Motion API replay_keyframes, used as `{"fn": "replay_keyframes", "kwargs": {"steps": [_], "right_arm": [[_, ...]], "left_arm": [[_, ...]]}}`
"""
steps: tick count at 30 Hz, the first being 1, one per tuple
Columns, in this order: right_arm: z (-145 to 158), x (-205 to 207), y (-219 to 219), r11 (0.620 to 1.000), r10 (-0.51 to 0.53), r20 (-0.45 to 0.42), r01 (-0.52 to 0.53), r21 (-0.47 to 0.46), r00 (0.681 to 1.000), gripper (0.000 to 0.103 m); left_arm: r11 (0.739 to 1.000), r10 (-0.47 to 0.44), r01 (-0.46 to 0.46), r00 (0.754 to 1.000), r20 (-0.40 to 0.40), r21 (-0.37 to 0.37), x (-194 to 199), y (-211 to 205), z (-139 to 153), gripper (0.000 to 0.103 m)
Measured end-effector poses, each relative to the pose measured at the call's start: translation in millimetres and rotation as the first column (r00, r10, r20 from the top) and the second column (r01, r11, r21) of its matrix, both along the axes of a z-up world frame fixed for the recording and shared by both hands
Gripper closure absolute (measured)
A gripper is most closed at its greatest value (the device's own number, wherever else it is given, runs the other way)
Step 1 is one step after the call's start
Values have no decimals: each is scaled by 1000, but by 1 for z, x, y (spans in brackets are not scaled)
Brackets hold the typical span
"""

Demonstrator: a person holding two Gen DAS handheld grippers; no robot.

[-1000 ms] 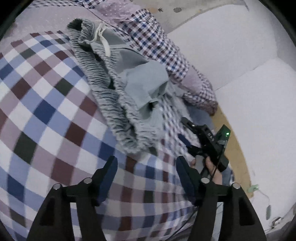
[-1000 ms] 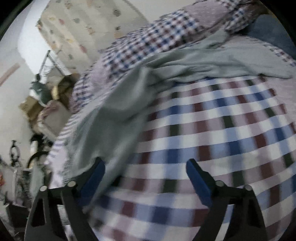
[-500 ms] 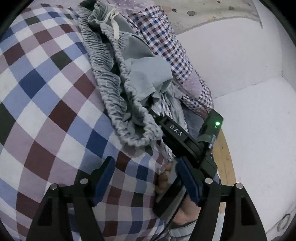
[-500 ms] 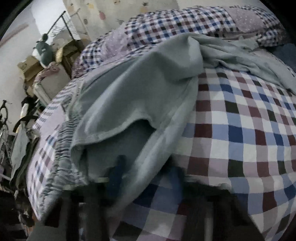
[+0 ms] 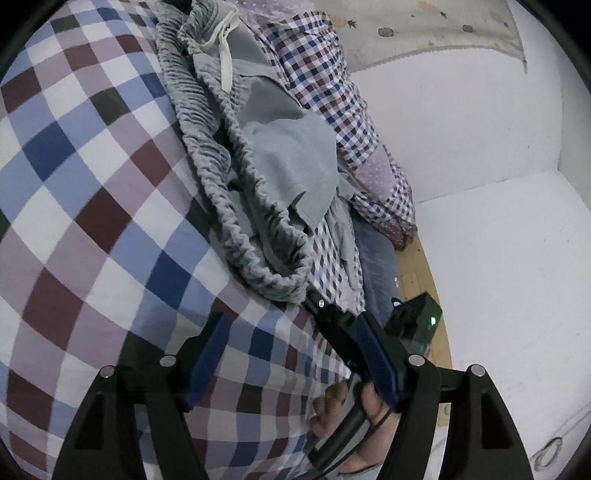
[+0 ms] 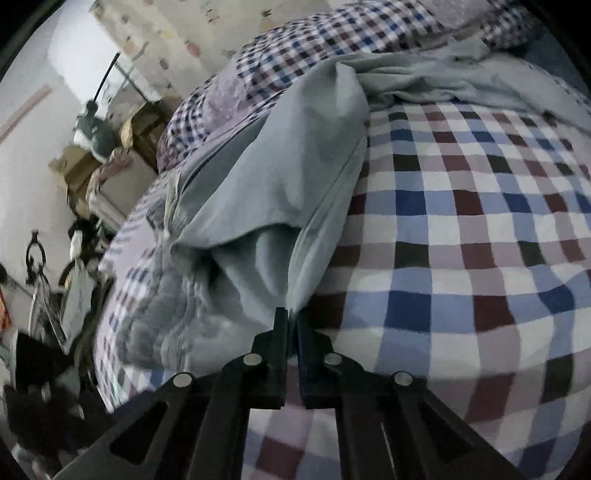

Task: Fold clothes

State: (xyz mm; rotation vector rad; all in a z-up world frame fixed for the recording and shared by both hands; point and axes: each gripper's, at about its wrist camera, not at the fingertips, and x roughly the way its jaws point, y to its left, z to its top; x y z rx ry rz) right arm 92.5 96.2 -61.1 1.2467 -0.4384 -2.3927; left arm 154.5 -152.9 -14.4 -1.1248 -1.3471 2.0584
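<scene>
No legible text or labels

Bed (image 5: 92, 206): covered in large checked bedding.
On it: grey trousers (image 5: 280, 166), crumpled; a small-check quilt (image 6: 295, 55) behind, seemingly.

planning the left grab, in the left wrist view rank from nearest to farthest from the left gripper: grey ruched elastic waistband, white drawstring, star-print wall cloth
From the left gripper:
1. Grey ruched elastic waistband, just ahead, its near end pinched by the right gripper.
2. White drawstring, top centre.
3. Star-print wall cloth, top right, behind the bed.
</scene>
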Motion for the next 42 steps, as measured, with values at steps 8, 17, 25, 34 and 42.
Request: {"fn": "replay_keyframes", "kwargs": {"steps": [8, 17, 25, 34, 42], "right_arm": [[35, 16, 2, 996, 50, -188, -35, 80, 981, 96], [42, 4, -34, 990, 141, -208, -136, 35, 968, 49], [34, -5, -27, 993, 107, -181, -112, -19, 978, 49], [29, -13, -4, 996, 47, -153, -57, -63, 987, 49], [38, -14, 18, 995, 2, -168, -19, -97, 986, 49]], "left_arm": [[1000, 29, -29, 999, 41, 8, -4, 4, -6, 29], [987, 155, -158, 983, -96, -18, 13, -38, 20, 29], [983, 7, -24, 996, -89, -183, -33, -24, 25, 29], [970, -50, 46, 999, -10, -238, -56, -2, 8, 89], [976, -72, 42, 989, -132, -216, -26, -4, 30, 96]]}}
